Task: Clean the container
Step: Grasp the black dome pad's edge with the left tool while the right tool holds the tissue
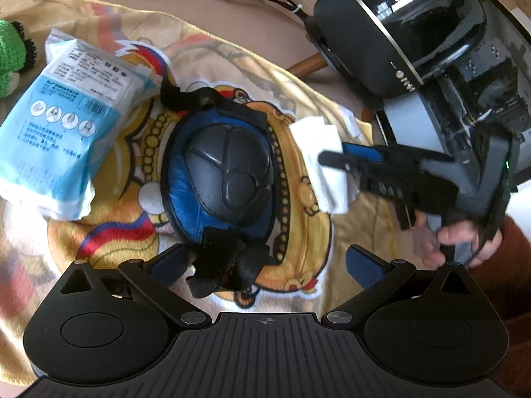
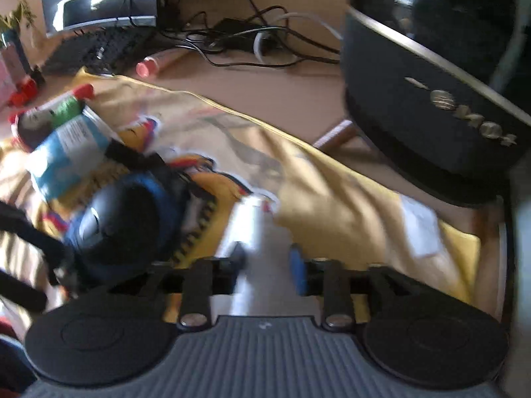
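Left wrist view: the container (image 1: 222,165), a blue padded oval with a grey moulded shell on top and black straps (image 1: 229,265) at both ends, lies shell-up in the middle of a yellow printed towel (image 1: 116,248) spread on the worktop (image 1: 265,33). The left gripper (image 1: 268,265) has its fingers spread wide, the near straps lying between them and nothing clamped. To its right, the right gripper (image 1: 335,153) pinches a folded white wipe (image 1: 322,172) just beside the container's edge. The shell looks stiff and smooth, so a wipe should slide easily. The blue rim looks soft and would yield. The whole piece is probably light and apt to skid on the towel, so the near straps or the padded rim look like the best hold. No dirt can be made out on the shell.

Right wrist view: blurred. The right gripper (image 2: 267,258) is closed on the wipe (image 2: 255,225), and the container (image 2: 122,212) sits to the left.
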Demonstrator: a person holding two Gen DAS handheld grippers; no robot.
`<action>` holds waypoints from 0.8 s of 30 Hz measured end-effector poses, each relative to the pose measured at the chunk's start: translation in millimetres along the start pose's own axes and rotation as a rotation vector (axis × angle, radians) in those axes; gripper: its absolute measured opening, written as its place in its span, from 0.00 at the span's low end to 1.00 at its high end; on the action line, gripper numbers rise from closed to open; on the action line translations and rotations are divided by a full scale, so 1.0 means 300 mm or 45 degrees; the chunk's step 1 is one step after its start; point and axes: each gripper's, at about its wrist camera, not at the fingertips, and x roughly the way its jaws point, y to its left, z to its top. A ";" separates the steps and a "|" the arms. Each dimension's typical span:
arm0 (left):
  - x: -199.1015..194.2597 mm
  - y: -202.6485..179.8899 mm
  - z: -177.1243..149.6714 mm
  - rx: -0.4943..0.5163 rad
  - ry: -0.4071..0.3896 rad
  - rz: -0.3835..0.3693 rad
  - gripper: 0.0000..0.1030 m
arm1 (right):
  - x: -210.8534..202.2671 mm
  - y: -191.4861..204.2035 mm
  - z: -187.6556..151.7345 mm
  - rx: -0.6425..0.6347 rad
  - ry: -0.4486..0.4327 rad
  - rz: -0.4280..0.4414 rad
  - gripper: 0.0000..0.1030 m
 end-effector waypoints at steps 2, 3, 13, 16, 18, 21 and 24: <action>-0.001 0.014 -0.019 0.003 0.004 -0.002 1.00 | -0.020 -0.024 -0.023 0.007 0.012 -0.046 0.49; -0.004 0.015 -0.019 0.004 0.003 0.001 1.00 | -0.032 -0.035 -0.030 0.012 0.014 -0.063 0.49; -0.033 0.012 -0.008 0.049 -0.010 0.103 1.00 | 0.006 0.100 0.136 0.075 -0.092 0.261 0.49; -0.059 -0.003 -0.011 0.104 -0.036 0.143 1.00 | 0.106 0.145 0.152 0.055 -0.001 0.294 0.47; -0.086 -0.002 -0.011 0.119 -0.075 0.170 1.00 | 0.158 0.153 0.159 0.065 0.055 0.302 0.55; -0.117 0.029 -0.012 0.071 -0.122 0.193 1.00 | 0.199 0.156 0.150 0.086 0.105 0.353 0.48; -0.122 0.059 -0.012 0.008 -0.133 0.183 1.00 | 0.199 0.138 0.153 0.108 0.117 0.433 0.17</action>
